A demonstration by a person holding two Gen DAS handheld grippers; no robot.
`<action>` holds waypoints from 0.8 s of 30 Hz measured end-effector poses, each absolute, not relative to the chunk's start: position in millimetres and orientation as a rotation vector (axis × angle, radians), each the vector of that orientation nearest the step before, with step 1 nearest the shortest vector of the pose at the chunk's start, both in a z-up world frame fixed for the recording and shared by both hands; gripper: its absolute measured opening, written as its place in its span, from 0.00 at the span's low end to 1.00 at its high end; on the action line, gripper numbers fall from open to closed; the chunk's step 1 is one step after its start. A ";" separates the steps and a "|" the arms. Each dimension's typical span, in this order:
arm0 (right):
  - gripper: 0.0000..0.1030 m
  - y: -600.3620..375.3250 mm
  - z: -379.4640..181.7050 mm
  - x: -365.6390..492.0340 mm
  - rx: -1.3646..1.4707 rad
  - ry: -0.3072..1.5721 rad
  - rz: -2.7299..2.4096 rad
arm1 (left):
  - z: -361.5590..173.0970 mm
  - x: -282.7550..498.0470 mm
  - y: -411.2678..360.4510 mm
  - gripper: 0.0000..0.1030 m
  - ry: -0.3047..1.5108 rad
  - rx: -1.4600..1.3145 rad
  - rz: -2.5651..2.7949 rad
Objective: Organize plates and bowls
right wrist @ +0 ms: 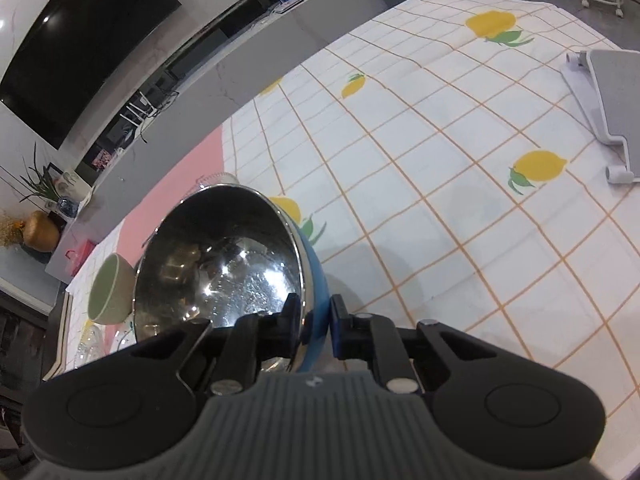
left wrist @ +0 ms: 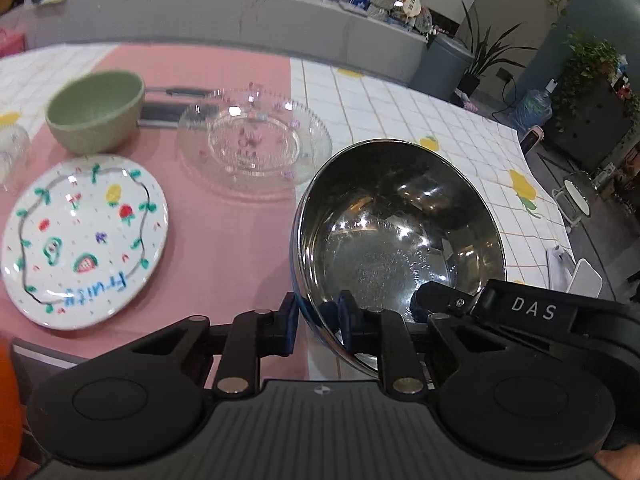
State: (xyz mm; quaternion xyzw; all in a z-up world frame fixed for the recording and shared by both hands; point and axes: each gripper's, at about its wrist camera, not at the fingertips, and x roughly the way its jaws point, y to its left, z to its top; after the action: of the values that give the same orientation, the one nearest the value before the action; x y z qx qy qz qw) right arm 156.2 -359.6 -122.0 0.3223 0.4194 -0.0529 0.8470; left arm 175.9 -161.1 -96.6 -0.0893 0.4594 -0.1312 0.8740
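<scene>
A steel bowl [left wrist: 400, 232] with a blue outside sits tilted at the near edge of the table. My left gripper [left wrist: 318, 320] is shut on its near-left rim, one pad outside and one inside. My right gripper [right wrist: 314, 326] is shut on the steel bowl [right wrist: 224, 264] at its right rim, and shows in the left wrist view as a black arm marked DAS. To the left lie a clear glass plate [left wrist: 256, 140], a green bowl [left wrist: 96, 110] and a white fruit-painted plate [left wrist: 84, 236] on the pink cloth.
A white lemon-print checked cloth [right wrist: 440, 160] covers the right side of the table. A white and grey stand [right wrist: 604, 108] sits at its far right. A clear glass [left wrist: 12, 152] is at the left edge. A dark utensil [left wrist: 176, 100] lies behind the green bowl.
</scene>
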 end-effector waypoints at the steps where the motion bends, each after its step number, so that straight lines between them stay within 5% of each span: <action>1: 0.12 -359.6 -119.9 154.5 0.689 0.880 -0.107 | -93.7 174.3 -160.9 0.22 0.952 -0.185 -0.268; 24: 0.11 -283.1 -28.6 110.3 0.455 0.782 -0.049 | -19.3 122.4 -105.6 0.20 0.833 -0.164 -0.255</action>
State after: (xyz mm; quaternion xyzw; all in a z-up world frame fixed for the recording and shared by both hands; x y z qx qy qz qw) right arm 110.3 -283.1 -28.6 0.2197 0.3779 -0.0236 0.8991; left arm 122.4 -105.6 -19.3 -0.0796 0.4028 -0.1235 0.9034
